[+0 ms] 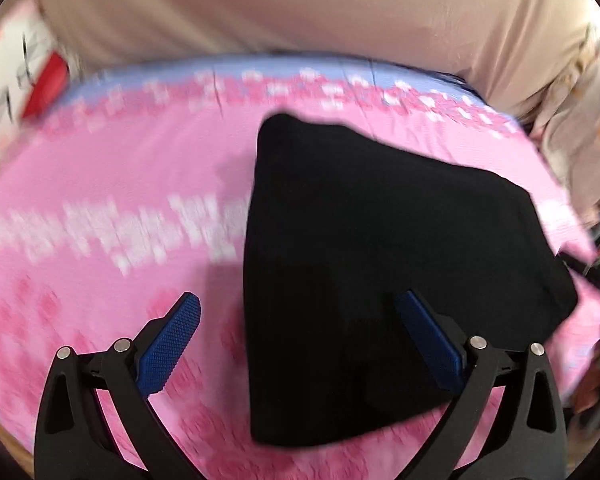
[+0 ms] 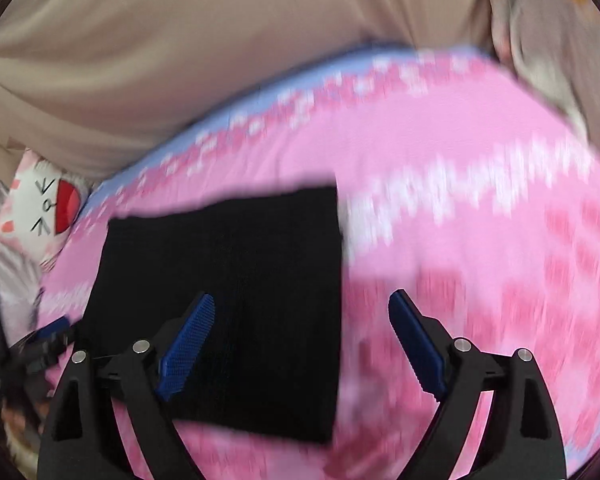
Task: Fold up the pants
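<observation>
The black pants (image 1: pixel 380 248) lie folded into a compact block on the pink patterned cloth (image 1: pixel 120 184). My left gripper (image 1: pixel 298 302) is open and empty, hovering over the block's left edge. In the right wrist view the folded pants (image 2: pixel 236 280) sit left of centre. My right gripper (image 2: pixel 302 302) is open and empty over the block's right edge. Both views are motion-blurred.
The pink cloth (image 2: pixel 480 260) has a blue border (image 1: pixel 260 66) at the far side, where a person in a beige shirt (image 1: pixel 300 4) stands. A white cushion with red marks (image 2: pixel 40 204) lies at the left. The other gripper shows dimly (image 2: pixel 48 340) at the left edge.
</observation>
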Demonstrator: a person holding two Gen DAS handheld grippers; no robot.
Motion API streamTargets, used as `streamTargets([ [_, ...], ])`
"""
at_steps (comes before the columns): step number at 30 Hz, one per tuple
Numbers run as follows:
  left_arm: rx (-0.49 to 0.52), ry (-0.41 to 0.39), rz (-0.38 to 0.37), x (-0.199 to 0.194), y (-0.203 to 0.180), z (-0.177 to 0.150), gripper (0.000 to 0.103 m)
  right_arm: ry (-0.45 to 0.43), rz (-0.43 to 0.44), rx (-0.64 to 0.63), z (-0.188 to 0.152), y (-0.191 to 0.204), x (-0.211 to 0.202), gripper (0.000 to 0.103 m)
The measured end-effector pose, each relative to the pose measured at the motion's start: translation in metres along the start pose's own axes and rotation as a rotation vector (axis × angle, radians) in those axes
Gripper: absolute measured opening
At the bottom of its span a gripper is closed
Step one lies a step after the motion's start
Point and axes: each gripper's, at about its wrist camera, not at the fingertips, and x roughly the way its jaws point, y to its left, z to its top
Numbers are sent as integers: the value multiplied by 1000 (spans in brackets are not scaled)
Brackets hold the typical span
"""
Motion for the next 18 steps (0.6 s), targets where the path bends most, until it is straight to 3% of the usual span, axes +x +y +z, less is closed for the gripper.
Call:
streamTargets([
  [2, -94, 39, -110, 8, 17, -12, 98, 56, 76, 76, -19, -15, 7, 88],
  [4, -212, 87, -221, 21, 31, -24, 98, 12, 122, 110, -31, -17, 0, 88],
  [6, -221, 32, -240, 17, 28, -27, 98, 35, 201, 139, -33, -13, 0, 88],
  [7, -198, 66, -309, 24, 21, -26, 98, 61, 280, 159, -33, -12, 5, 88],
  [12, -165, 39, -276, 31, 2, -19, 97, 19, 274, 164, -31, 2, 11, 91],
  [13, -165, 34, -272, 32, -1, -18, 90, 10, 277, 167, -30, 5, 13, 90],
  [14, -170, 30, -254, 32, -2, -17, 83, 2, 275, 170, -29, 5, 14, 80],
  [15, -171, 30, -243, 32, -3, -15, 68, 3, 273, 176, -29, 5, 19, 54],
  [16, -175, 35, -277, 30, -3, -14, 50, 7, 295, 193, -29, 3, 23, 48],
  [18, -193, 29, -298, 24, -1, -12, 40, -12, 309, 211, -30, 3, 19, 40],
])
